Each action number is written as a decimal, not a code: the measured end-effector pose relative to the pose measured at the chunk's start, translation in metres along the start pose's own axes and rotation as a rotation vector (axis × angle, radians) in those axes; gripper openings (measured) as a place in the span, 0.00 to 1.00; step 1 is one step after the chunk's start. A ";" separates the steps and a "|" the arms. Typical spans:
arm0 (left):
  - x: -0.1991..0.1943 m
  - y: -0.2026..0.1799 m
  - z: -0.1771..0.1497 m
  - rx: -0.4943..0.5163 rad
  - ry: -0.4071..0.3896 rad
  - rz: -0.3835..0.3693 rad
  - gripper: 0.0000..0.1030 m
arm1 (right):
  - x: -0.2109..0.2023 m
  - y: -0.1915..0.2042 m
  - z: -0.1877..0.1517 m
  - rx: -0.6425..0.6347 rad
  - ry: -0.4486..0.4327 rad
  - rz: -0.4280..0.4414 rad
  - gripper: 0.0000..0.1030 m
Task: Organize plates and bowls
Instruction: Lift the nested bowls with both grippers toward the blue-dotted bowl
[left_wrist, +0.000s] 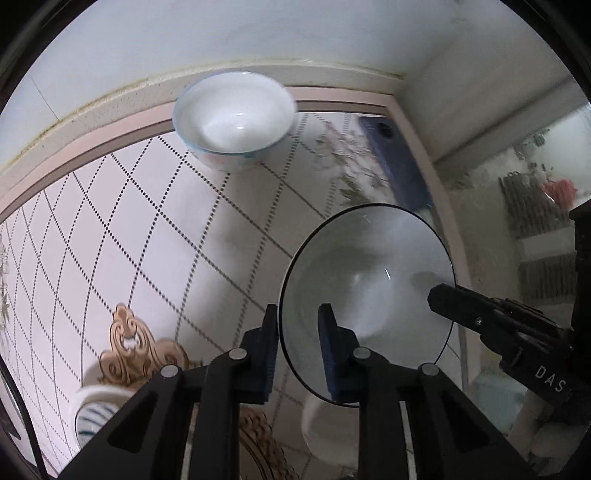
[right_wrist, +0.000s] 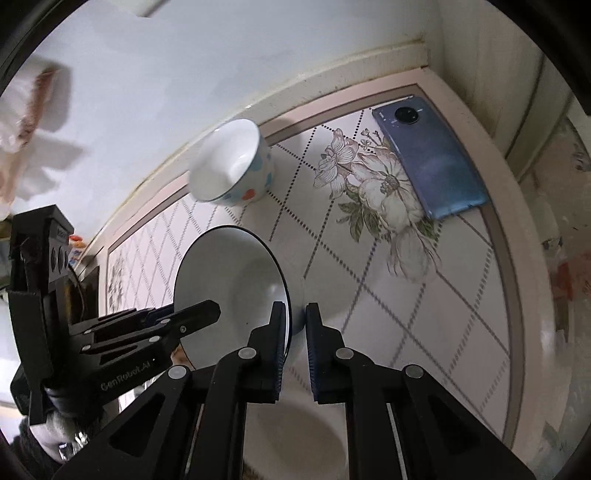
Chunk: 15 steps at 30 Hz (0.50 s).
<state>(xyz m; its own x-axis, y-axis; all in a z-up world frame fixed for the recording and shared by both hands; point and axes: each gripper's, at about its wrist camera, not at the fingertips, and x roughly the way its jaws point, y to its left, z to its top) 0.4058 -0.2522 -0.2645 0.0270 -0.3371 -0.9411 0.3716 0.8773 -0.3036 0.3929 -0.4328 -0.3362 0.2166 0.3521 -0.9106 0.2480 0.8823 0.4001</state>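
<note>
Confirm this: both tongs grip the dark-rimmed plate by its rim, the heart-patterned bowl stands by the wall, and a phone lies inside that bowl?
Wrong on the phone: the right wrist view shows it lying flat on the table's right edge, apart from the empty heart-patterned bowl. The rest holds: left tongs and right tongs grip the plate rim.

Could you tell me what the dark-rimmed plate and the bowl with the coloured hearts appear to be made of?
Dark-rimmed plate: likely glazed ceramic or enamel; smooth white surface with a glossy highlight and a thin dark rim.
Bowl with hearts: probably glazed porcelain; shiny white interior, with printed hearts on the outside.
</note>
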 end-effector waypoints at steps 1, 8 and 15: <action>-0.004 -0.004 -0.003 0.005 -0.003 -0.005 0.18 | -0.010 0.001 -0.007 -0.005 -0.004 0.000 0.12; -0.021 -0.027 -0.045 0.058 0.022 -0.015 0.18 | -0.054 0.001 -0.059 -0.005 0.020 0.001 0.12; -0.006 -0.036 -0.079 0.108 0.086 0.024 0.18 | -0.048 -0.016 -0.102 0.050 0.080 0.008 0.12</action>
<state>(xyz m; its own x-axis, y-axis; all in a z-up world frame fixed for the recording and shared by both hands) 0.3191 -0.2550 -0.2595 -0.0404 -0.2818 -0.9586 0.4701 0.8412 -0.2671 0.2822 -0.4320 -0.3091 0.1427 0.3846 -0.9120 0.2943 0.8633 0.4101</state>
